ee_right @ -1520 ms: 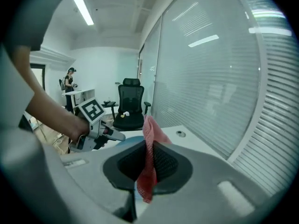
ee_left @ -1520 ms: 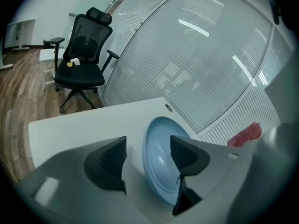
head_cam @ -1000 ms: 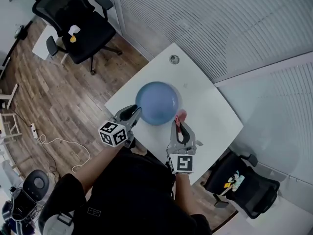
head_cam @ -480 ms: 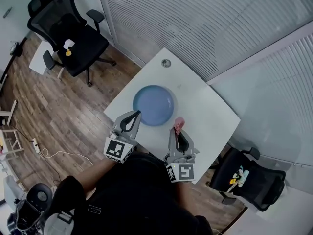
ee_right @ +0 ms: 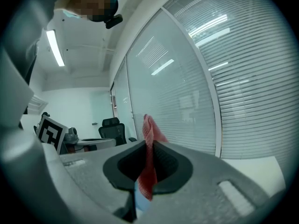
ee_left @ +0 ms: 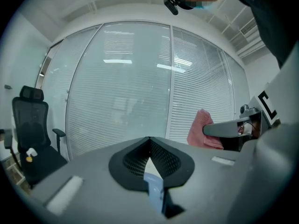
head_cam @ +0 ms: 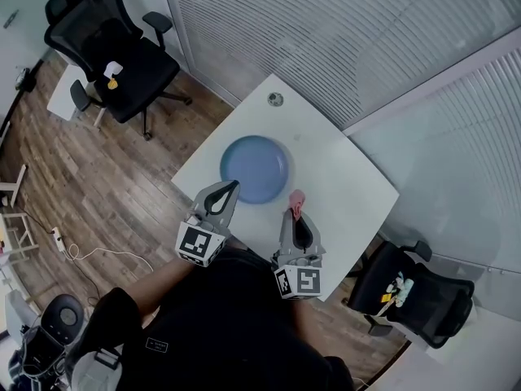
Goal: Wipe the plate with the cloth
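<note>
- Right tool: jaws closed on the cloth, a pink-red fold pinched between the pads; one end stands up past the tips and the other hangs below them
- Left tool: jaws fully together with nothing between them; the cloth and the right tool sit off to its right side
- Plate: a round blue dish lying flat on the white surface, just ahead of the left tool's tips and ahead and a little to the left of the right tool
- From the head view the left tool's tips overlap the plate's near rim; whether they touch it cannot be told, and both tool views look out level at the blinds, which suggests both tools are held above the surface
- Done so far, judging from the layout: the cloth is picked up and secured, and both tools are brought close to the plate
- Left to do: bring the cloth down onto the plate and rub it across the dish; the cloth is clear of the plate, so wiping appears not yet begun
- No dirt can be made out on the plate
</note>
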Motion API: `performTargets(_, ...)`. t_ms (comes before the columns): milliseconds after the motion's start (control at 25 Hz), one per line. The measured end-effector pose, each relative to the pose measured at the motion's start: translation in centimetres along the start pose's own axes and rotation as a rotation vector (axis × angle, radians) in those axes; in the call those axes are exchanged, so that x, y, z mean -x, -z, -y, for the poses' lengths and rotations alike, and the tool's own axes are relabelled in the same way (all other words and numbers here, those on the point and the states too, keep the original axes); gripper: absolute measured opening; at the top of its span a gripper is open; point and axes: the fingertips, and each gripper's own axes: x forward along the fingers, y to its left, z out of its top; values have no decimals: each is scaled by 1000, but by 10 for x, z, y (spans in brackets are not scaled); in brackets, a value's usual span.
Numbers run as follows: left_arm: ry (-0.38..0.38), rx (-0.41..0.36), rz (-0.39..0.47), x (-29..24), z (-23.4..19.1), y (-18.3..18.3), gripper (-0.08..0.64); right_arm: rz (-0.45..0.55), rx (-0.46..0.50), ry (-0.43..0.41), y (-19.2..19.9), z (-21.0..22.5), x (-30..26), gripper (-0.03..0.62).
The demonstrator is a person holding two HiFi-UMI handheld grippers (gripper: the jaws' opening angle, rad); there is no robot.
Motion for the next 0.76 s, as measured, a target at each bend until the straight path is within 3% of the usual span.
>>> performTargets(760,-24,36,-13,9,-18,10,2,10,-11,3,-2,-4,0,26)
